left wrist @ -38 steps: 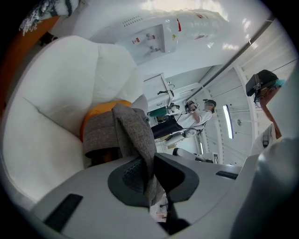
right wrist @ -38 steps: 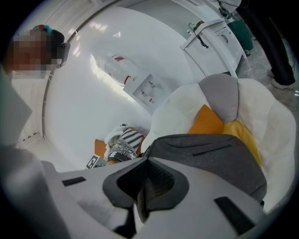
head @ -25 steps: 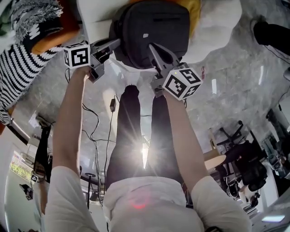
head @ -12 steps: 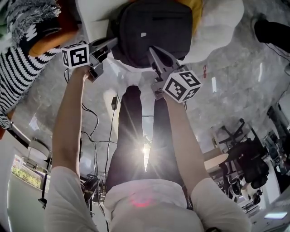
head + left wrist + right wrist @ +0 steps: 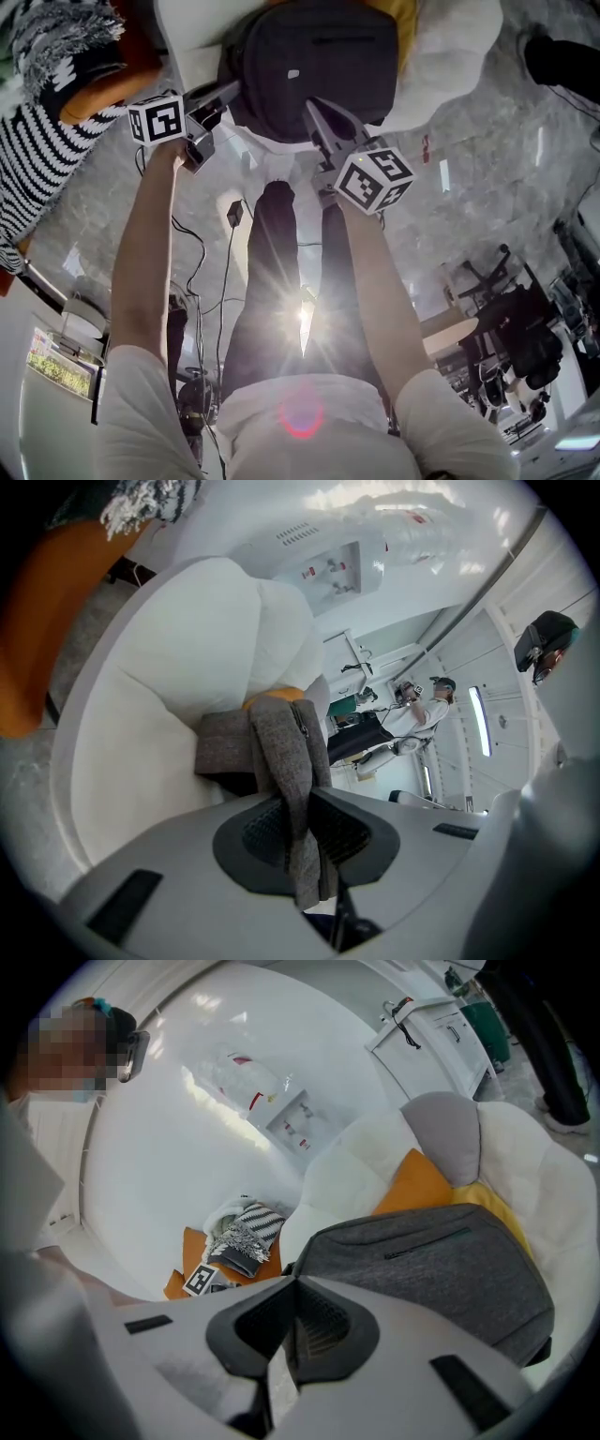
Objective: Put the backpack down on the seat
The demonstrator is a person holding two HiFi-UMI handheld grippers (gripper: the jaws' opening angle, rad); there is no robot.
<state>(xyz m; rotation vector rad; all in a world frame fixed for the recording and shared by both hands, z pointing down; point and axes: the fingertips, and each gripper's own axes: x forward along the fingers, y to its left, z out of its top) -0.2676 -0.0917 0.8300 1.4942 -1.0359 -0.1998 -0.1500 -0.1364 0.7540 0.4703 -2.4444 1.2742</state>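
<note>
Grey backpack (image 5: 314, 66) on white seat (image 5: 450, 52); your left gripper (image 5: 300, 808) jaws clamp its strap (image 5: 278, 742), right gripper (image 5: 293, 1288) jaws closed, empty.

No legible text or numbers (wall labels (image 5: 330, 569) too blurred).

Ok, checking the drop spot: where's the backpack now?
Top centre of the head view, the backpack is on the white seat by the yellow cushion; the left gripper holds its strap.
</note>
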